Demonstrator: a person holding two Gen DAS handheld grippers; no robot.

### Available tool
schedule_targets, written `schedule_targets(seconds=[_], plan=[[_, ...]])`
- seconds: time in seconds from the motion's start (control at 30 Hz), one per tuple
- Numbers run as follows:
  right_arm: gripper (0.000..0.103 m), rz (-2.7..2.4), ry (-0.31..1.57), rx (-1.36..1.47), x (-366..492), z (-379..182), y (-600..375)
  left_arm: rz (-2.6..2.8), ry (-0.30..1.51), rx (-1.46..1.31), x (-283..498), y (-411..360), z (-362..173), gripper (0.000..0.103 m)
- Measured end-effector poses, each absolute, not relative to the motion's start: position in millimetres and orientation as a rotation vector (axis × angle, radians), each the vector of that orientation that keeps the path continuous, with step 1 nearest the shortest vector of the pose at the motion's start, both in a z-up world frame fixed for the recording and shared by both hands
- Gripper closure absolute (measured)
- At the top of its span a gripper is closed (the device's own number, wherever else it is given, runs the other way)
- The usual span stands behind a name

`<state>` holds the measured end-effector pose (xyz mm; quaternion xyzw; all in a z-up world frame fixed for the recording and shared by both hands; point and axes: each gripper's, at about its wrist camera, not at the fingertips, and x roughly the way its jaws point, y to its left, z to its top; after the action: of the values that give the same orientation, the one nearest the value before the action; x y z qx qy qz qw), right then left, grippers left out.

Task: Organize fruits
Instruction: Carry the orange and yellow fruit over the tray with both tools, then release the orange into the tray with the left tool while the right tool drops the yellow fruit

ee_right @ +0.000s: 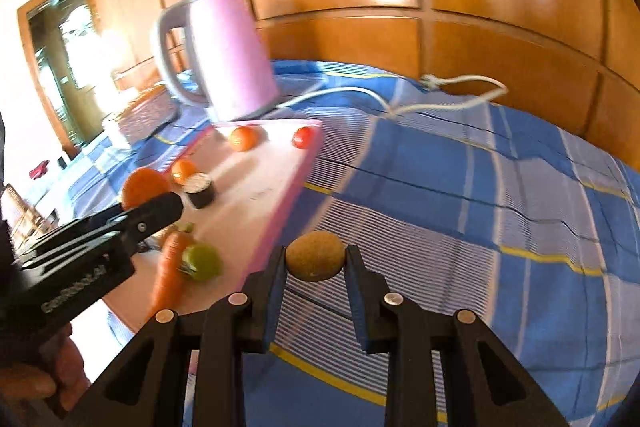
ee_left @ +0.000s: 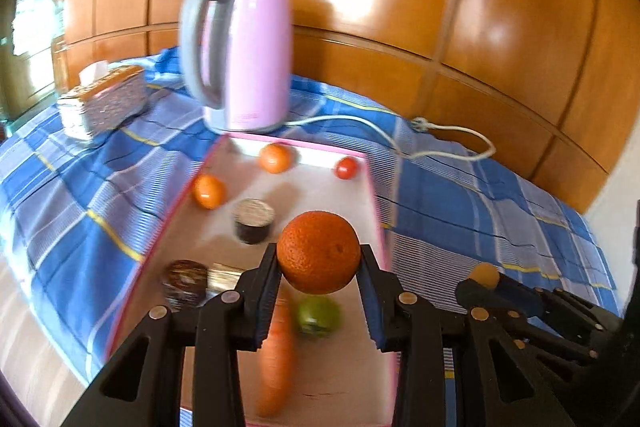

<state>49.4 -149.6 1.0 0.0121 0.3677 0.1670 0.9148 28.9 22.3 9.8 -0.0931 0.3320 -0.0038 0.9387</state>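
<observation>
My left gripper [ee_left: 319, 255] is shut on a large orange [ee_left: 318, 251] and holds it above the pink-rimmed tray [ee_left: 256, 235]. My right gripper [ee_right: 316, 258] is shut on a brown kiwi [ee_right: 315, 255] and holds it above the blue checked cloth, right of the tray [ee_right: 276, 187]. On the tray lie two small tangerines [ee_left: 275, 157] [ee_left: 208, 191], a red tomato [ee_left: 345, 167], a carrot [ee_left: 276, 359], a green fruit [ee_left: 318, 315] and two dark sushi-like rolls [ee_left: 253, 221] [ee_left: 185, 283]. The left gripper with its orange [ee_right: 145, 187] shows at the left of the right wrist view.
A pink kettle [ee_left: 244, 55] stands behind the tray, its white cord [ee_left: 400, 139] trailing right over the cloth [ee_left: 480, 203]. A tissue box [ee_left: 104, 99] sits at the far left. Wooden panels form the back wall. The right gripper [ee_left: 486, 277] shows at the right of the left wrist view.
</observation>
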Motion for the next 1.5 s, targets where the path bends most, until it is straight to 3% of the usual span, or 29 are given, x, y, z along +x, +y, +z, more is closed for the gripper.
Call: schedule_targets(seconds=[0.47, 1.5], plan=[[0.074, 0.497, 0.805, 0.039, 87.3, 9.2, -89.2, 0.092, 0.69, -0.277, 39.7, 81.5, 5.2, 0.065], [0.07, 0.454, 0.879, 0.088, 112.4, -10.8, -81.4, 0.094, 0.731, -0.25, 54.8, 72.2, -5.1, 0.06]])
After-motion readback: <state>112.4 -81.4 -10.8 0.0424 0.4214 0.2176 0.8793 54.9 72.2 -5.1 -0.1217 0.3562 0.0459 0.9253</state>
